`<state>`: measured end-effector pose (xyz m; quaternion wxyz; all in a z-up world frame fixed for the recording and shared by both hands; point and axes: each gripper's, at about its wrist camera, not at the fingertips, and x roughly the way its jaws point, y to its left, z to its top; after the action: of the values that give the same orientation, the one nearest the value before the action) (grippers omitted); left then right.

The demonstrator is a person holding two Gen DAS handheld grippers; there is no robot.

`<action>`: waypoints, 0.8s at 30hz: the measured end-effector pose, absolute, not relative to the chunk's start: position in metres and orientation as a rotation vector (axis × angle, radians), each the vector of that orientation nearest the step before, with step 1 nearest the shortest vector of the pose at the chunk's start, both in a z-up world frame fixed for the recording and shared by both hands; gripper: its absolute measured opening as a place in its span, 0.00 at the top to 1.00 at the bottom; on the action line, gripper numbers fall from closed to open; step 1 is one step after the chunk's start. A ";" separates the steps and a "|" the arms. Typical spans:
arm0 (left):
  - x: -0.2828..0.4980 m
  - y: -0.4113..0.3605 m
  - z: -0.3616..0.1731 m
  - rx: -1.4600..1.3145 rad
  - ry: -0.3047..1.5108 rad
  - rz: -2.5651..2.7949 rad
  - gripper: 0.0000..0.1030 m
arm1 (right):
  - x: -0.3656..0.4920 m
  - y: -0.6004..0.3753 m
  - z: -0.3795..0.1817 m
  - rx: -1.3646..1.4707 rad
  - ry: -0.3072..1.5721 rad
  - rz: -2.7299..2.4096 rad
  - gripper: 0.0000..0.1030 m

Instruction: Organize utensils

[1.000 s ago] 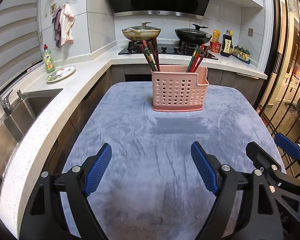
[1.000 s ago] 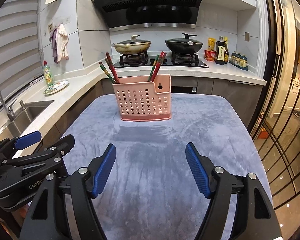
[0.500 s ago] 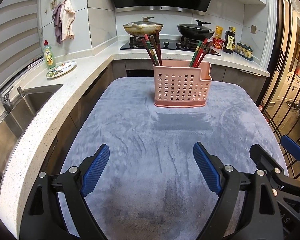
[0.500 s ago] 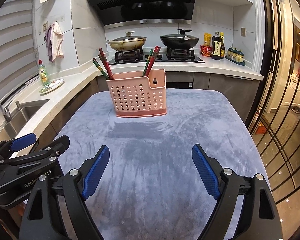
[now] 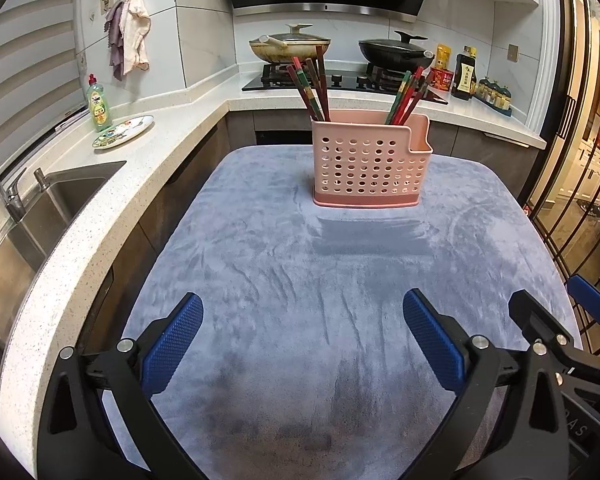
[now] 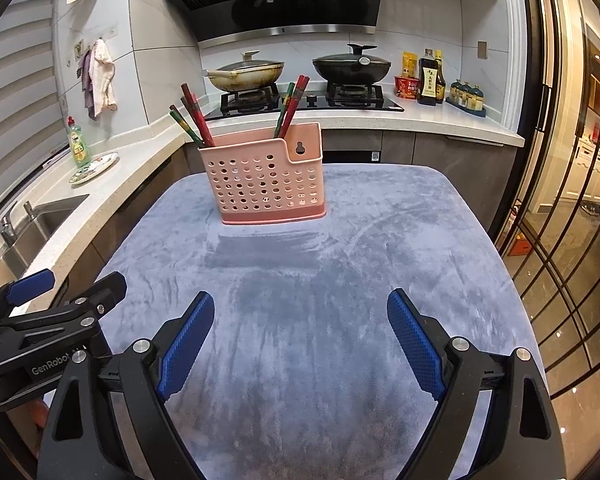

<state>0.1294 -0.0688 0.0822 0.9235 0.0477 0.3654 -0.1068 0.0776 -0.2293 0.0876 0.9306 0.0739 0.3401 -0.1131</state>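
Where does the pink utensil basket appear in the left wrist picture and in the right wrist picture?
Left wrist view: pink utensil basket stands upper centre, slightly right, on the far part of the grey cloth.
Right wrist view: the basket stands upper centre, slightly left.
Shared landmark: the black wok on the stove behind it.

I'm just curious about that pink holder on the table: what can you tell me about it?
The pink holder looks like plastic, its front wall full of round holes, with a solid base band. It stands upright on the grey cloth. One end has a raised back with a keyhole slot. Chopsticks lean in two bunches, one at each end. Nothing else touches it.
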 end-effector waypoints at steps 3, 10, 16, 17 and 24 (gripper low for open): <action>0.131 -0.070 0.082 0.100 0.753 -0.222 0.07 | 0.079 -0.231 0.087 0.154 0.700 -0.237 0.18; 0.133 -0.071 0.081 0.100 0.750 -0.216 0.07 | 0.081 -0.232 0.085 0.157 0.703 -0.245 0.18; 0.138 -0.067 0.081 0.089 0.757 -0.209 0.07 | 0.082 -0.233 0.086 0.161 0.703 -0.245 0.18; 0.139 -0.066 0.081 0.088 0.758 -0.208 0.07 | 0.082 -0.233 0.086 0.161 0.703 -0.245 0.18; 0.139 -0.064 0.083 0.090 0.750 -0.204 0.07 | 0.083 -0.234 0.086 0.161 0.704 -0.247 0.18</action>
<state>0.1394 -0.0641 0.0833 0.9244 0.0437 0.3655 -0.0993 0.0831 -0.2336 0.0857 0.9281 0.0785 0.3434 -0.1203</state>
